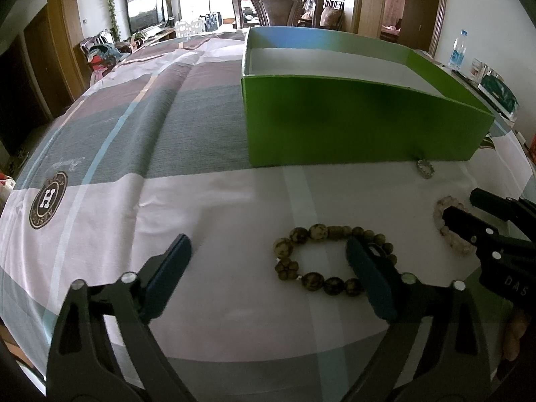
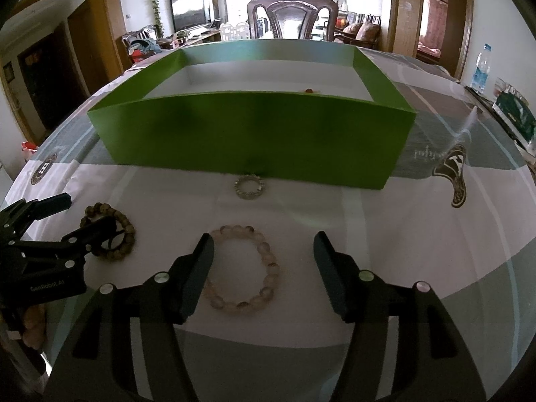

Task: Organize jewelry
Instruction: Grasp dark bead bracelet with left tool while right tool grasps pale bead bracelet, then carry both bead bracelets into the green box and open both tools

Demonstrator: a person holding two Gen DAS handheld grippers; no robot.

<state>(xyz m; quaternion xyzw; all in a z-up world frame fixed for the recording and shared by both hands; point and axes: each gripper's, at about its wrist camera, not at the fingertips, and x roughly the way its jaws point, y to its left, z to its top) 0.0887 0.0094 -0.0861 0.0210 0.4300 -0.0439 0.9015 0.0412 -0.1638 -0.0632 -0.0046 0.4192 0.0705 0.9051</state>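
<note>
A brown wooden-bead bracelet [image 1: 331,261] lies on the checked tablecloth. My left gripper [image 1: 268,241] stands open low over the cloth, its right finger resting inside the bracelet's loop and its left finger well clear. A pale pink bead bracelet [image 2: 243,268] lies between the fingers of my open right gripper [image 2: 264,238], close by the left finger and apart from the right one. A small silver beaded ring [image 2: 248,186] sits just in front of the green box [image 2: 251,134]. Each wrist view also shows the other gripper [image 1: 460,206] [image 2: 88,209] beside its bracelet [image 1: 438,216] [image 2: 125,231].
The green box [image 1: 335,117] is open-topped with a white floor; one small reddish bead [image 2: 309,90] shows inside. A water bottle [image 2: 480,67] and a green packet [image 2: 512,110] stand at the table's right edge. A carved chair [image 2: 291,13] is behind the table.
</note>
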